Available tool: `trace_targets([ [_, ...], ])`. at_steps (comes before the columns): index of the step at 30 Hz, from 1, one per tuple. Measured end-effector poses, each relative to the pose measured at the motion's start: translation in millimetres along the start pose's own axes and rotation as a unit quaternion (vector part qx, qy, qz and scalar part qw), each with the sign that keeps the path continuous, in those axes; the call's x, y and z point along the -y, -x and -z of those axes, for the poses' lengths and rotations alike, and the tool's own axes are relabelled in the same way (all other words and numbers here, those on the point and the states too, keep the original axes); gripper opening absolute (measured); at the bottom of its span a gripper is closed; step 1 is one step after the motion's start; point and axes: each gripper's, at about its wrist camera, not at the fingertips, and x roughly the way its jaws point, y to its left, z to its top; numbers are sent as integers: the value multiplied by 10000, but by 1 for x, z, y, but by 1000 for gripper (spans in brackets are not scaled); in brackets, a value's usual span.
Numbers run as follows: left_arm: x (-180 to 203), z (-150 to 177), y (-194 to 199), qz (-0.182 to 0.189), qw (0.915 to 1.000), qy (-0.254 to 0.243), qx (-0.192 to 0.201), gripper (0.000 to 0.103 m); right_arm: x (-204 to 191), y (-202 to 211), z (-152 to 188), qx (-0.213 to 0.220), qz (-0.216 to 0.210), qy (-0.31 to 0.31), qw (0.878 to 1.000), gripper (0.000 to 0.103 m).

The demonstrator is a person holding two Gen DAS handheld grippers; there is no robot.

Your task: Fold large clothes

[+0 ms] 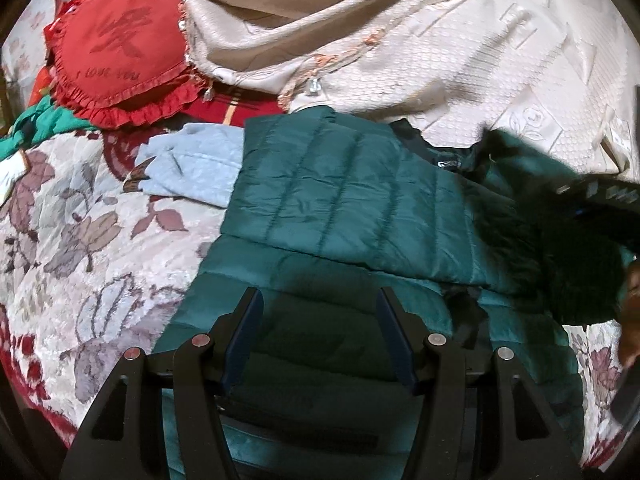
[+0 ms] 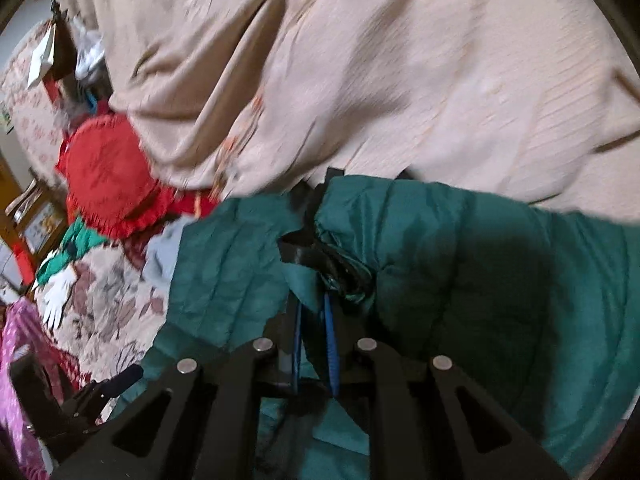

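With the right gripper (image 2: 316, 296) clenched on a bunched fold of the teal quilted puffer jacket (image 1: 340, 184) and the left gripper (image 1: 320, 340) released above it, the slick padding could slip free mid-fold.

The red heart-shaped cushion (image 1: 120, 64) with a frilled edge bears a large darker red character woven into its upper middle, and under it the words "I LOVE YOU" in capitals. A small pale mark sits on the dark inner collar (image 1: 448, 165) of the green padded jacket (image 1: 340, 200); it is perhaps a brand logo, too blurred to read.
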Motion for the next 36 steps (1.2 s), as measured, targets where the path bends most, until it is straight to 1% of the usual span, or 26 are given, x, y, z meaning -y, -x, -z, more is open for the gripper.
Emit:
trace_targets([
  [3,-9,-1,-3,112,9998,152,-2,41,-13,-38,10,-268,-162,-23,9995,11],
  [5,-15,-2,-6,316,9989,349,-28,41,-14,-59,17,-473,-288,-140,9984,13],
  [7,-17,-4,-7,473,9976,496,-41,41,-14,-77,23,-717,-365,-264,9964,27],
  [8,-17,-6,-8,519,9972,529,-49,41,-14,-78,25,-738,-437,-280,9959,49],
  [9,-15,-8,-10,561,9970,537,-44,41,-14,-74,27,-698,-566,-277,9956,67],
  [10,-13,-9,-10,589,9968,534,-35,41,-14,-69,28,-653,-589,-264,9958,71],
  [12,-8,-14,-13,739,9956,570,-38,41,-14,-48,27,-466,-573,-178,9971,71],
  [14,-2,-20,-19,972,9926,713,-119,48,-11,-23,26,-256,-595,-92,9979,71],
  [15,3,-24,-24,1079,9907,818,-149,49,-7,-6,27,-118,-550,-59,9984,73],
  [16,6,-26,-27,1127,9897,875,-152,49,-2,9,28,3,-460,-38,9989,76],
  [18,14,-32,-33,1142,9891,915,-161,49,12,32,30,176,-293,-46,9994,81],
  [23,42,-46,-55,1082,9903,837,-230,50,50,76,40,366,7,-173,9992,81],
  [26,56,-49,-63,1179,9903,701,-215,49,76,97,47,459,246,-298,9982,82],
  [27,59,-49,-66,1217,9902,654,-214,48,85,102,49,495,321,-385,9975,82],
  [28,64,-50,-69,1272,9897,603,-245,29,93,105,51,513,373,-463,9969,82],
  [29,70,-52,-74,1275,9900,476,-368,6,100,107,51,533,434,-561,9961,82],
  [30,74,-55,-77,1164,9916,325,-454,2,109,110,53,563,501,-685,9948,82],
  [31,77,-57,-77,1048,9932,210,-460,0,116,114,53,590,551,-771,9938,82],
  [33,74,-65,-68,1058,9939,187,-249,0,130,120,52,665,757,-946,9904,82],
  [35,68,-77,-53,892,9960,57,52,0,138,122,51,725,991,-1093,9864,82],
  [36,63,-86,-42,772,9966,-10,276,0,142,121,50,758,1060,-1195,9842,82],
])
